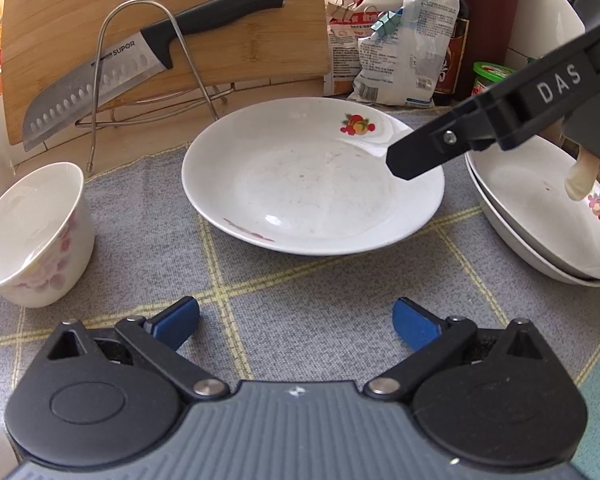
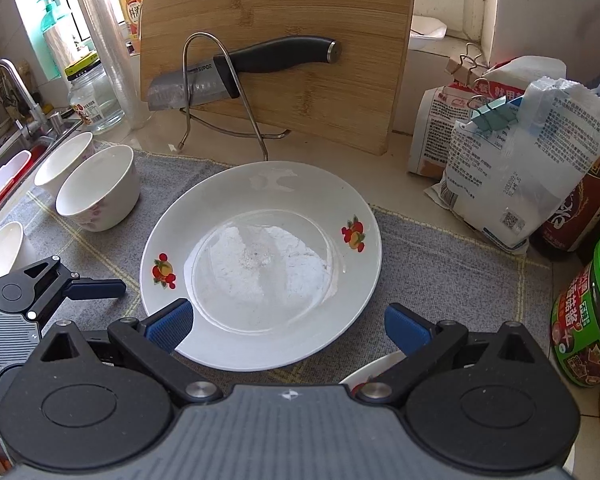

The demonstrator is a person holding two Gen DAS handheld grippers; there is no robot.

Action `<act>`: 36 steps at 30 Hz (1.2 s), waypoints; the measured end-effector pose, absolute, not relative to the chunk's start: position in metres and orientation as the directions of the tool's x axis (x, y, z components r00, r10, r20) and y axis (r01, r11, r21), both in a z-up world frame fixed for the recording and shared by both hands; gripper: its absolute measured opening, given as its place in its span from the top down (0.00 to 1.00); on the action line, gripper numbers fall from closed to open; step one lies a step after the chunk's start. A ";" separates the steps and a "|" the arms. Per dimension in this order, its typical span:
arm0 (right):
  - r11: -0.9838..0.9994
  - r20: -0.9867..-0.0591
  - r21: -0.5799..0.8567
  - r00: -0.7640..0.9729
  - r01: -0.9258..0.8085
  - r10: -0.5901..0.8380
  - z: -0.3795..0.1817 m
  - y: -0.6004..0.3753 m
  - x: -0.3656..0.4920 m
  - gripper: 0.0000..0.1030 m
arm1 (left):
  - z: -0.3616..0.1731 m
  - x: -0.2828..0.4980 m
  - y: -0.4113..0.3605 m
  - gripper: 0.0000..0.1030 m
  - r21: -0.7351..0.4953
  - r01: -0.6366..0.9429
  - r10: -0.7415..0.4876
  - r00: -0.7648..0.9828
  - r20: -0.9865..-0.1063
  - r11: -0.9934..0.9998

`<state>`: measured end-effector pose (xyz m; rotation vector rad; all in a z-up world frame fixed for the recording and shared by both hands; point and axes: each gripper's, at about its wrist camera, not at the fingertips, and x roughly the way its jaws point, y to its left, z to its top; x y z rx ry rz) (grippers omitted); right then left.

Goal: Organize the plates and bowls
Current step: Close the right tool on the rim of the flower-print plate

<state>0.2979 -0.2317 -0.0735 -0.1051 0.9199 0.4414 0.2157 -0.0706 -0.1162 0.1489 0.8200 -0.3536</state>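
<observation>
A white plate with fruit prints [image 1: 312, 176] [image 2: 260, 264] lies on the grey checked mat [image 1: 300, 280]. My left gripper [image 1: 296, 320] is open and empty, low over the mat just short of the plate's near rim. My right gripper [image 2: 290, 328] is open above the plate's near edge, its left pad over the rim; one of its fingers [image 1: 416, 156] reaches over the plate's right rim. Two stacked plates [image 1: 540, 220] sit at the right, their rim [image 2: 364, 372] showing under the right gripper. Floral bowls [image 1: 32, 236] [image 2: 100, 188] [image 2: 64, 164] [image 2: 4, 248] stand at the left.
A bamboo cutting board [image 2: 276, 40] leans at the back with a knife [image 2: 240, 68] in a wire rack [image 2: 220, 92]. Clipped bags [image 2: 520, 168], a dark bottle [image 2: 588, 200] and a green-lidded tub [image 2: 588, 312] crowd the right. A sink and faucet [image 2: 16, 92] lie left.
</observation>
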 end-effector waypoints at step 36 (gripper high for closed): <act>0.840 -0.834 0.266 0.326 -0.472 0.446 -0.103 -0.222 0.397 0.00 | -0.120 0.249 -0.067 0.00 -0.005 0.458 -0.341 0.654 -0.675 0.889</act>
